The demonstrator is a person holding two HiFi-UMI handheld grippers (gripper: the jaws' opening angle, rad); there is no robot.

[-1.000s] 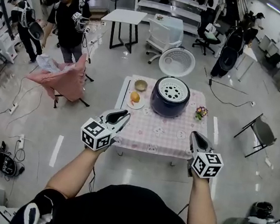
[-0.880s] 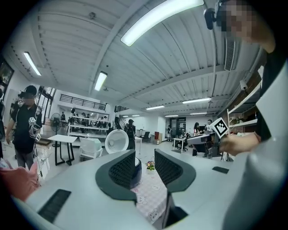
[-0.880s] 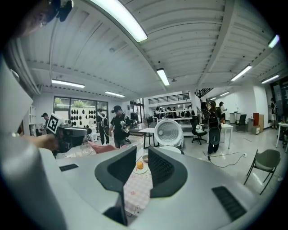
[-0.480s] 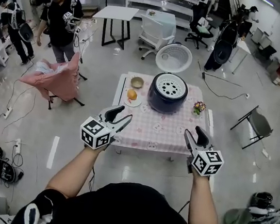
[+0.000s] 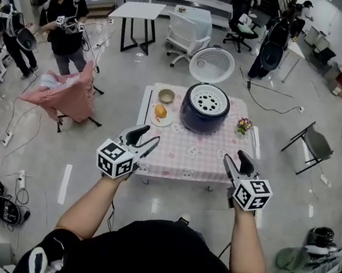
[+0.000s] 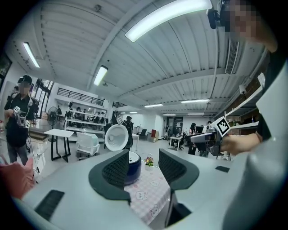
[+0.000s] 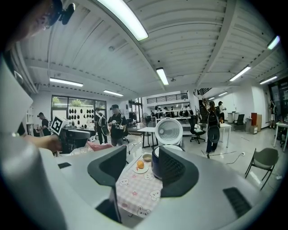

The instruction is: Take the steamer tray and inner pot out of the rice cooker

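Observation:
A dark blue rice cooker [image 5: 204, 113] stands at the far side of a low table [image 5: 187, 157] with a pink checked cloth. Its round lid [image 5: 215, 65] is up, and the white perforated steamer tray [image 5: 206, 98] sits in its top. My left gripper [image 5: 144, 137] and right gripper [image 5: 237, 161] hover over the table's near edge, well short of the cooker. Both sets of jaws have just been opening and now stand open with nothing between them. The left gripper view shows the cooker [image 6: 134, 167] beyond its jaws [image 6: 144, 167]. The right gripper [image 7: 140, 170] looks over the cloth.
Left of the cooker sit a small bowl [image 5: 166, 95] and an orange on a plate [image 5: 161, 111]; right of it, a small flower pot [image 5: 244, 124]. A pink-draped chair [image 5: 63, 92] stands left of the table and a folding chair [image 5: 314, 145] to its right. People [image 5: 62, 18] stand at far left.
Both grippers' jaws have opened from shut. Both hands have edged forward toward the table, which now lies a little nearer in the head view.

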